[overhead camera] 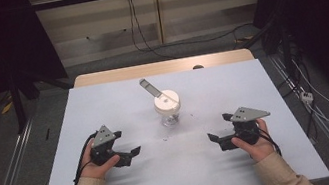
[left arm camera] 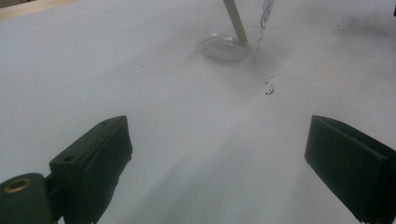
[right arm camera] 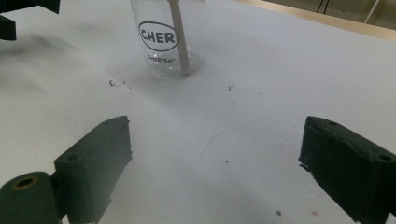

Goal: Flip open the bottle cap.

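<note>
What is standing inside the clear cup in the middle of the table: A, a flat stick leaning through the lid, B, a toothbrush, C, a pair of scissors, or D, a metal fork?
A. The clear cup holds a flat pale stick that slants from its bottom up through the white lid, and its upper end juts out above the lid toward the far left in the high view.
</note>
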Motion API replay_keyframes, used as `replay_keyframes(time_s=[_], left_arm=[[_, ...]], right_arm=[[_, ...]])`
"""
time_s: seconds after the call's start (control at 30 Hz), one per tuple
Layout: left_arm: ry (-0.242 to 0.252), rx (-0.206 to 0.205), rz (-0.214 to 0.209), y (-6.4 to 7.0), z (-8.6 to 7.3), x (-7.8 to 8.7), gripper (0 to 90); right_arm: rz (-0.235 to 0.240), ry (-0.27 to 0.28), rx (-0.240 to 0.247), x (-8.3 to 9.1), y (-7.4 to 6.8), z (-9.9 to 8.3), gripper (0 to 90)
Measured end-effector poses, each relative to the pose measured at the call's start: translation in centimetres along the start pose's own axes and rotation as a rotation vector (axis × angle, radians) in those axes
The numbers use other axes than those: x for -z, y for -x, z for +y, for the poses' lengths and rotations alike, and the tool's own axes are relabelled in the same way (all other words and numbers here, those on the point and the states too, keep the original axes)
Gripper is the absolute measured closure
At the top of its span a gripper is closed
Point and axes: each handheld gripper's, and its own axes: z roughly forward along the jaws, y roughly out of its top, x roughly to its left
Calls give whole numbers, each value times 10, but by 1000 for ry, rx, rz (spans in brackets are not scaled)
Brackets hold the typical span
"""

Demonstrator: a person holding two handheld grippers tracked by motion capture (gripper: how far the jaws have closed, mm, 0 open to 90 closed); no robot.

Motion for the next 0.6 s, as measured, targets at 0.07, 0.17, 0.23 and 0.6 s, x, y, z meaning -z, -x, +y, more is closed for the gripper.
replay_keyframes(time_s=[0.07,0.17,0.23,0.6], left_arm=[[7,4,5,-1,-2,4,67],[6,10,14,-2,-5,10,67],[7,12,23,-4,-8,14,68],[-2,17,40,-8,-16,22,64]], right_arm=[[-6,3,-3,4,1,-2,86],[-13,7,-4,9,3,-5,86],[-20,11,-7,13,5,-8,85],[-34,9,-17,27,11,-18,83]])
